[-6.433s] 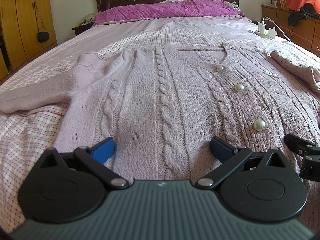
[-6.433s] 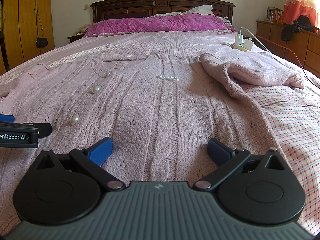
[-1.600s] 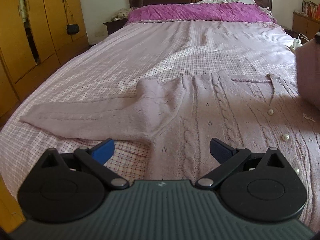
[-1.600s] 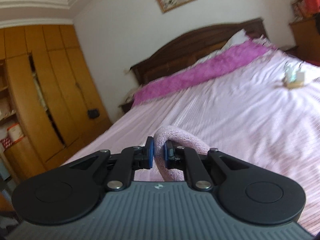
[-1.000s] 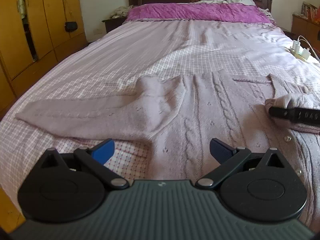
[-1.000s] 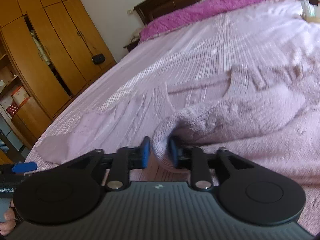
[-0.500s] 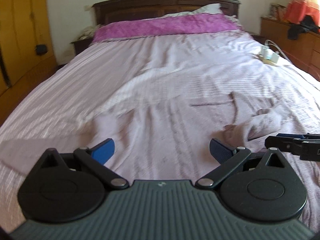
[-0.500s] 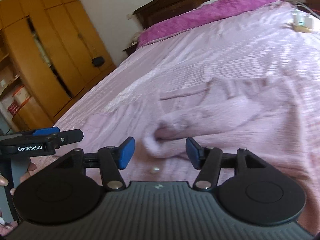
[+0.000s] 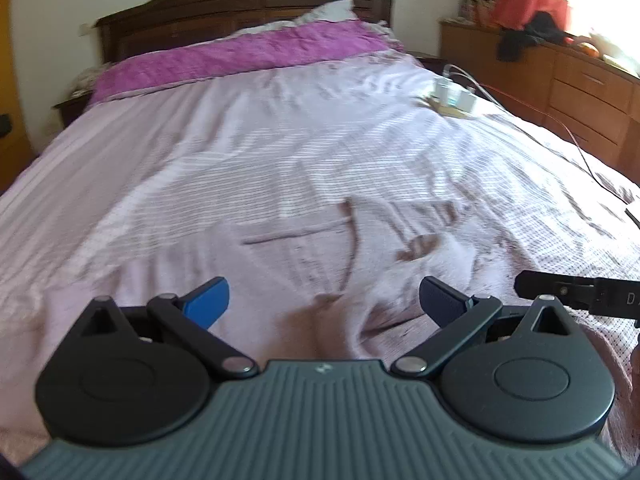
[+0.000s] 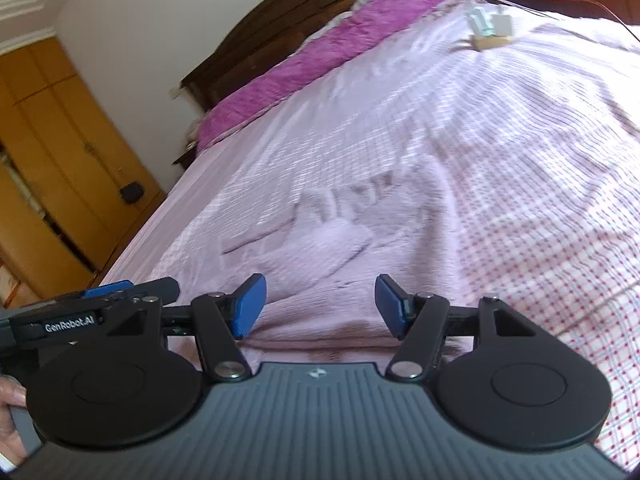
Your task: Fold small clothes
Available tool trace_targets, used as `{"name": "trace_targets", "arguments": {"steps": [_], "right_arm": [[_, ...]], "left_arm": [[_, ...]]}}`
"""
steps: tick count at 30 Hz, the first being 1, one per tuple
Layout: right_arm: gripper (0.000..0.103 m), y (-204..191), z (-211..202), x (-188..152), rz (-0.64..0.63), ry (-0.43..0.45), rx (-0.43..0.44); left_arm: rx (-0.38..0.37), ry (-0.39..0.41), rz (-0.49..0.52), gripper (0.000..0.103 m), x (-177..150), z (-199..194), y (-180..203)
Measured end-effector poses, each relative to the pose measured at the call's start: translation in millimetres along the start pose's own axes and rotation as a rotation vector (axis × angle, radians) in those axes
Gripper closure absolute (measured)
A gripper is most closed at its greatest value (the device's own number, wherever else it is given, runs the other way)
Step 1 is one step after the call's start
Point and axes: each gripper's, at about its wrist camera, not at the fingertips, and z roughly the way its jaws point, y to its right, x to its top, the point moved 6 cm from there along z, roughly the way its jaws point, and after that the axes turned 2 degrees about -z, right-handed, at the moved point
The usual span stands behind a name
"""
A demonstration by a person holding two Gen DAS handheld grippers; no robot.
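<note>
A pale pink cable-knit cardigan [image 9: 304, 264] lies flat on the bed, blurred by motion. Its right sleeve [image 9: 436, 256] lies folded across the chest. The cardigan also shows in the right wrist view [image 10: 332, 248]. My left gripper [image 9: 324, 300] is open and empty just above the cardigan's lower part. My right gripper [image 10: 318, 304] is open and empty over the cardigan's right side. Its fingers [image 9: 560, 290] show at the right in the left wrist view. The left gripper's fingers [image 10: 120, 290] show at the left in the right wrist view.
The bed [image 9: 280, 152] has a pink checked cover and a magenta pillow roll [image 9: 240, 56] at the dark headboard. A power strip with chargers [image 9: 452, 100] and its cable lie at the right. A wooden dresser [image 9: 560, 80] stands right, a wardrobe [image 10: 48, 168] left.
My right gripper carried the right sleeve across the cardigan, opened and let it go. It has since drawn back a little. My left gripper has swung right, toward the cardigan's middle.
</note>
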Motion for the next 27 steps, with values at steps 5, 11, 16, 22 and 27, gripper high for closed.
{"name": "trace_targets", "arguments": {"steps": [5,11,16,22,27], "right_arm": [[0.035,19.7,10.1,-5.3,0.067,-0.003,-0.019],[0.035,27.2,16.5,-11.8,0.089,-0.002,-0.003],[0.035,30.7,19.9,-14.7,0.091,0.002,0.005],[0.035,32.4,20.9,-16.7,0.076,0.004,0.009],[0.035,31.7,22.7,-16.7,0.065,0.003,0.002]], "left_arm": [[-0.056,-0.037,0.03,0.0,0.8,28.4,23.5],[-0.118,-0.068,0.085,0.021,-1.9,54.7,47.5],[-0.167,-0.101,0.105,0.045,-2.6,74.3,62.3],[-0.192,-0.076,0.015,0.09,1.4,69.5,55.9],[-0.099,0.039,-0.077,0.09,20.5,38.5,27.7]]}}
